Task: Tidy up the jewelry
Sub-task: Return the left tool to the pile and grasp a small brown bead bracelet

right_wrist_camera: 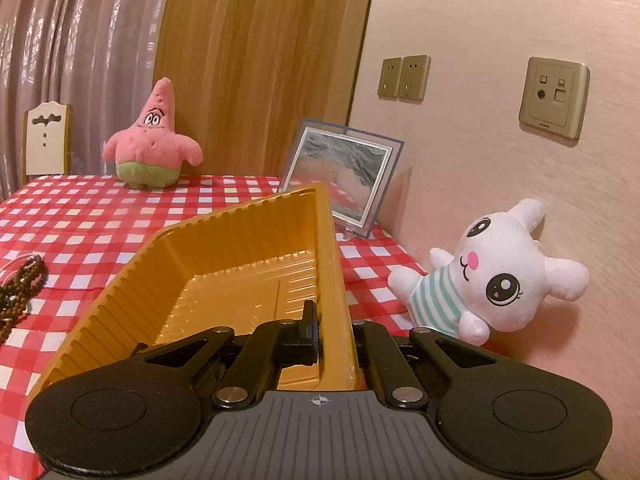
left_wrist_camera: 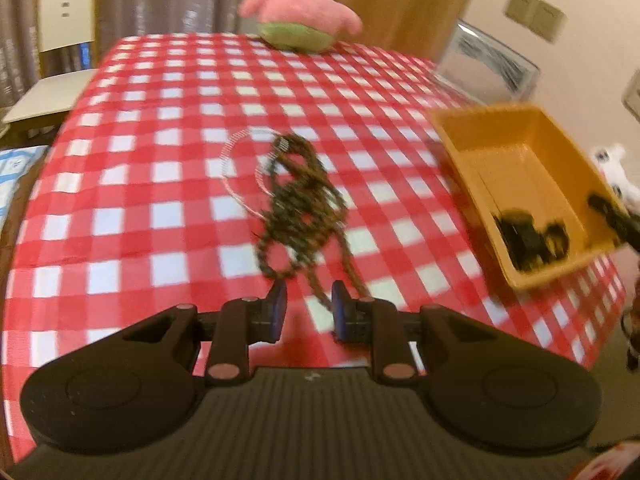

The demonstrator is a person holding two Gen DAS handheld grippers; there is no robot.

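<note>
Now | left gripper (left_wrist_camera: pixel 309 300) fingers part-open, empty | right gripper (right_wrist_camera: pixel 332 330) pinching tray wall (right_wrist_camera: pixel 334 280)

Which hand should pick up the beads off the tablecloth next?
Left. The left gripper hangs open right above the near end of the brown beads, with nothing in it. The right gripper is shut on the wall of the yellow tray, holding it tilted.

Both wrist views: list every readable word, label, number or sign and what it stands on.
None can be read.
Wall socket plate: a small mark on its lower edge, too small to read.
Right gripper body: a crosshair mark only, no letters.
Picture frame: no text.
</note>
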